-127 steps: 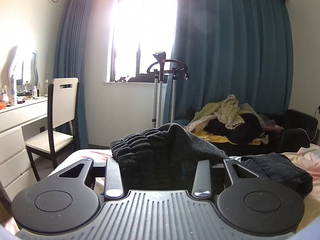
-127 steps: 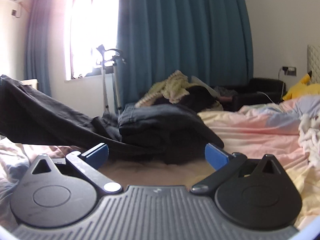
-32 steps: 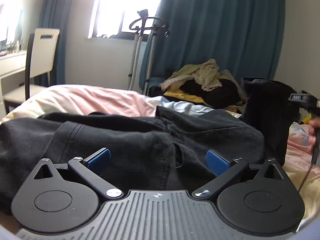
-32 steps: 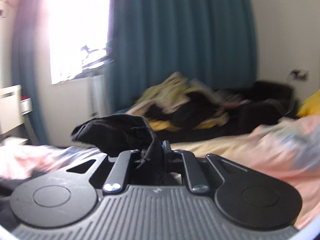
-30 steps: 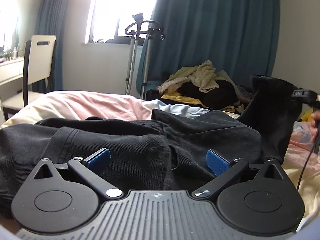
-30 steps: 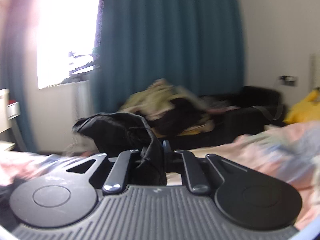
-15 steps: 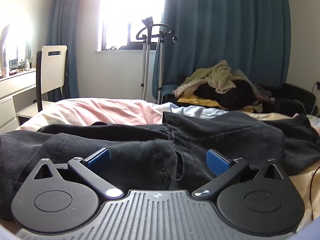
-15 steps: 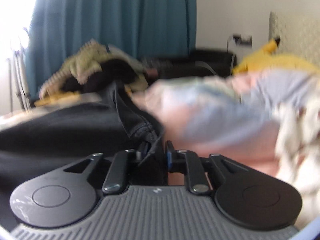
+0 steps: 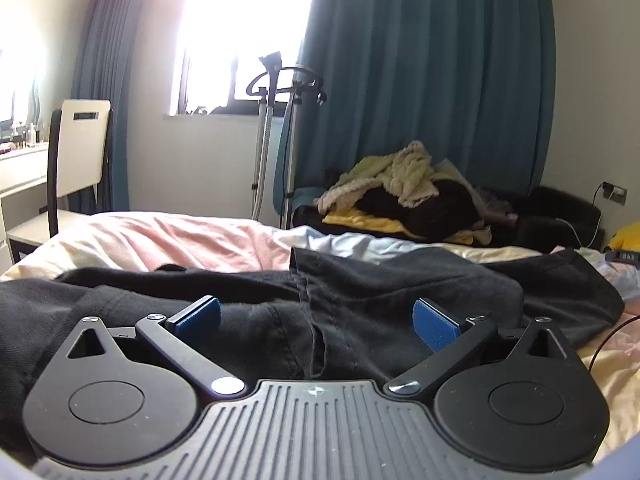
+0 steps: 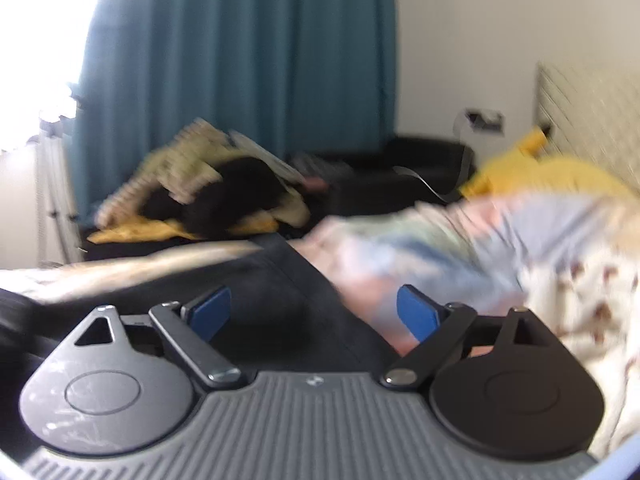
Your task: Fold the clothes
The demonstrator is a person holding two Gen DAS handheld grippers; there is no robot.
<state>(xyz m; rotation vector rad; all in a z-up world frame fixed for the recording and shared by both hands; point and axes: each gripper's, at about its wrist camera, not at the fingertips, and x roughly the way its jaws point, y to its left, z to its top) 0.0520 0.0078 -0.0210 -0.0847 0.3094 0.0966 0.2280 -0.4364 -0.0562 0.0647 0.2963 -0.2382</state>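
Left gripper [image 9: 316,318] stands wide apart, nothing pinched, just above the black trousers [image 9: 360,300] spread flat across the bed [image 9: 168,236]. Right gripper [image 10: 314,312] is opening over the trousers' edge, its blue pads clear of the cloth. Beyond, a heap of clothes [image 9: 404,196] lies before the blue curtain [image 9: 432,80].

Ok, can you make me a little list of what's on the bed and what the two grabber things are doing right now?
surface: bed with a pink, yellow and pale blue cover
garment: black trousers lying spread across the bed
left gripper: fingers wide apart, black cloth between them, not pinched
right gripper: fingers opening, trousers' edge below them, nothing gripped
behind the bed: heap of clothes in front of a teal curtain
left side of room: white chair
picture quality: right view blurred
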